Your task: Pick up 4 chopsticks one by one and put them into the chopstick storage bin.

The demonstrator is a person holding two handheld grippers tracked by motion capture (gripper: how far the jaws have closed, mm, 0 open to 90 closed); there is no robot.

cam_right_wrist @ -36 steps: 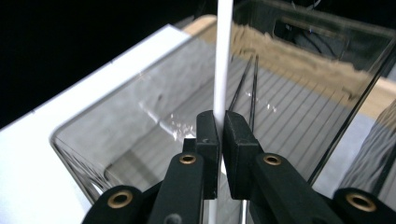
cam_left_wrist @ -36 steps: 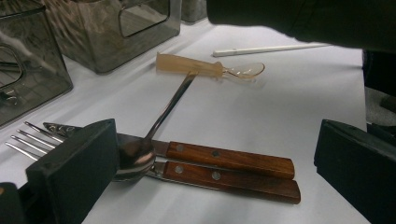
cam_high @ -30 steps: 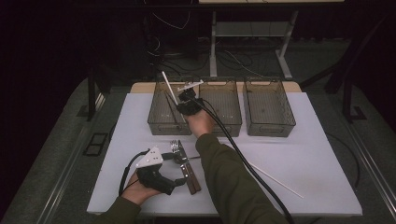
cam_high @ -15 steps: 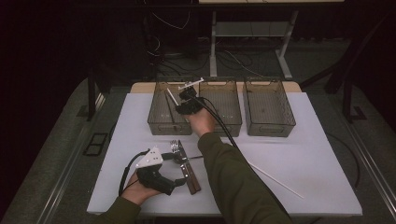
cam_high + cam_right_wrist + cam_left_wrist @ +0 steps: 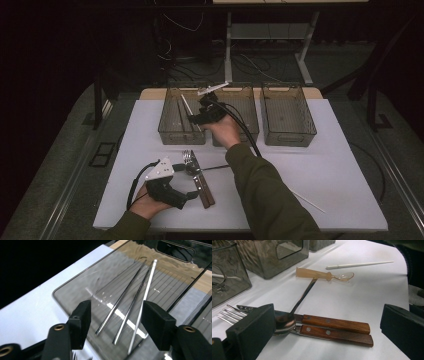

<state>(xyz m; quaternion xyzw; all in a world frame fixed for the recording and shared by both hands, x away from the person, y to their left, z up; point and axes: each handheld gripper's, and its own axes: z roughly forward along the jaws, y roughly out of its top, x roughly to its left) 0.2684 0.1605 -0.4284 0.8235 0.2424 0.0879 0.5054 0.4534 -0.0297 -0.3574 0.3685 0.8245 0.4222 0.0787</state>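
My right gripper (image 5: 198, 116) hovers over the near end of the left smoked bin (image 5: 171, 134). Its jaws have just been opening and stand apart (image 5: 116, 322) with nothing between them. Below them on the bin floor (image 5: 82, 290) lie a white chopstick (image 5: 144, 301) (image 5: 186, 106) and two metal chopsticks (image 5: 120, 302). My left gripper (image 5: 192, 193) (image 5: 325, 316) rests wide open on the table's near left. Just ahead of it are a fork (image 5: 227, 314), a metal spoon (image 5: 284, 321) and two wooden handles (image 5: 335, 324) side by side.
Two more smoked bins (image 5: 245, 100) (image 5: 288, 134) stand in the back row. A translucent spoon with a beige handle (image 5: 317, 273) and a white chopstick (image 5: 359, 264) (image 5: 307, 201) lie loose on the white table. The person's right sleeve crosses the table's middle.
The white chopstick, held up at a slant in my right gripper a second ago, tipped down and now lies in the left bin. The right gripper opened and drew back a little. Left gripper kept still.
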